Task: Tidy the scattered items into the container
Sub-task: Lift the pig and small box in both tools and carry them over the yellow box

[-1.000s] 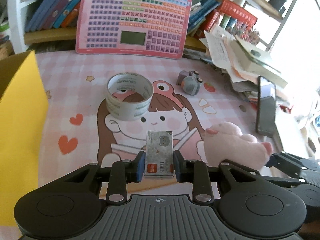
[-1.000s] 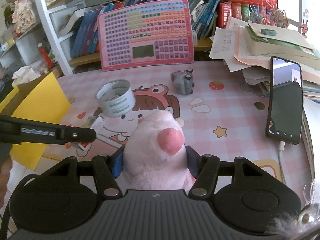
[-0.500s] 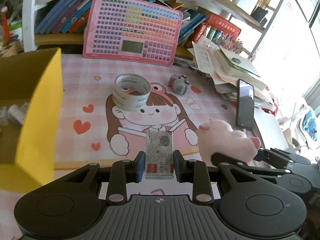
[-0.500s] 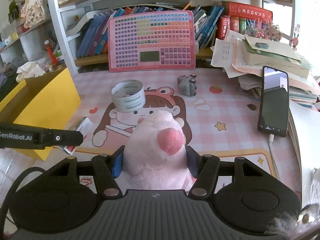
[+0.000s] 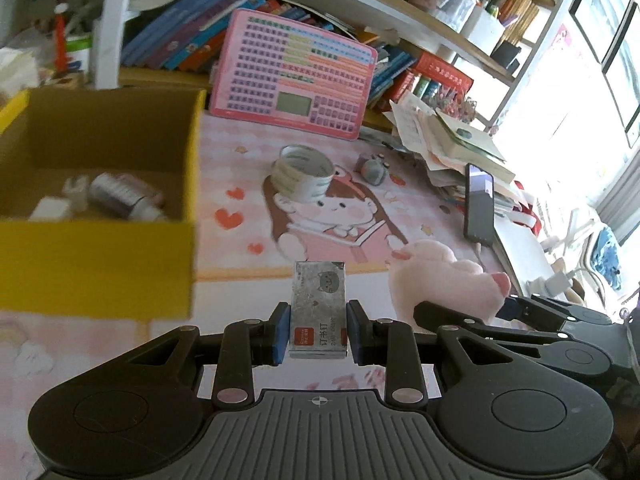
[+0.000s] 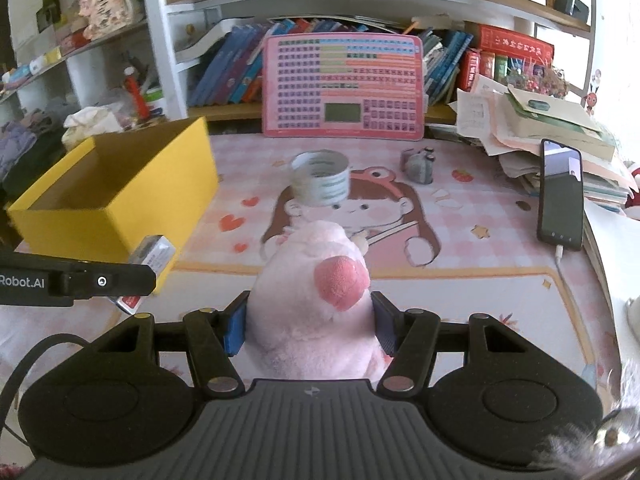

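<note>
My left gripper (image 5: pixel 318 330) is shut on a small grey staple box (image 5: pixel 319 308) with a cat picture and a red label, held above the desk's front edge. The yellow cardboard box (image 5: pixel 96 264) stands open to its left, with a silvery roll and small white items inside. My right gripper (image 6: pixel 306 326) is shut on a pink plush pig (image 6: pixel 316 300), lifted off the mat. In the right wrist view the left gripper's finger and the staple box (image 6: pixel 154 254) hang in front of the yellow box (image 6: pixel 120 200). A tape roll (image 6: pixel 320 182) and a small grey toy (image 6: pixel 420 164) sit on the mat.
A pink keyboard toy (image 6: pixel 344 88) leans against the bookshelf at the back. A black phone (image 6: pixel 560 196) on a cable lies at the right beside a stack of papers and books (image 6: pixel 540 128). Shelves with clutter rise behind the yellow box.
Both grippers have drawn back and up from the mat, shifting left with their loads. The yellow box has come into fuller view, its inside now showing in the left wrist view.
</note>
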`<action>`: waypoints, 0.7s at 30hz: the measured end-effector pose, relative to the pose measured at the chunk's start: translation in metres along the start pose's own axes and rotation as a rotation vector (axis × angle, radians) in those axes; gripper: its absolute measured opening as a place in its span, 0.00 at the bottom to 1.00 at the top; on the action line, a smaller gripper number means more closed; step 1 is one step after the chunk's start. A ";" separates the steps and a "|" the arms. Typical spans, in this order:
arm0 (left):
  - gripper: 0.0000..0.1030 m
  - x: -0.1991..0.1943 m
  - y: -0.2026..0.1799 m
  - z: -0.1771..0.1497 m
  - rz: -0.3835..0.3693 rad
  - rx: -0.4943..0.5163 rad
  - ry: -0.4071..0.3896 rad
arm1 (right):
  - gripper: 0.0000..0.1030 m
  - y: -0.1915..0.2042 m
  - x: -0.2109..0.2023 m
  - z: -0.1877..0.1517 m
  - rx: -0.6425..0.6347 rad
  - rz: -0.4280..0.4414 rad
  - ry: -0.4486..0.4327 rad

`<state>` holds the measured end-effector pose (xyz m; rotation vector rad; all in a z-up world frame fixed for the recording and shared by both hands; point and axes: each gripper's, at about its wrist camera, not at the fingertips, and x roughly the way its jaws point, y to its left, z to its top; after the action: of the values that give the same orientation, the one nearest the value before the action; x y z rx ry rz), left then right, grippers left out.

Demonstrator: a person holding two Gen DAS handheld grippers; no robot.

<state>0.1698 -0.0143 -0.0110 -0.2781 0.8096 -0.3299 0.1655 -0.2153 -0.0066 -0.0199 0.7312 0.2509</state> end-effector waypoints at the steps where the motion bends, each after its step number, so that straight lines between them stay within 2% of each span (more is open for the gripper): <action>1: 0.27 -0.007 0.005 -0.005 -0.002 -0.004 -0.002 | 0.57 0.008 -0.004 -0.004 -0.005 -0.001 -0.001; 8: 0.27 -0.056 0.037 -0.039 -0.013 -0.033 0.005 | 0.57 0.058 -0.037 -0.042 -0.007 -0.016 -0.008; 13: 0.27 -0.081 0.054 -0.064 -0.007 -0.047 0.025 | 0.57 0.088 -0.052 -0.070 -0.005 -0.004 0.020; 21: 0.27 -0.111 0.074 -0.090 0.020 -0.082 0.024 | 0.57 0.122 -0.068 -0.088 -0.038 0.027 0.038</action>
<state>0.0450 0.0861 -0.0247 -0.3433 0.8503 -0.2817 0.0300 -0.1216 -0.0186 -0.0509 0.7644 0.2911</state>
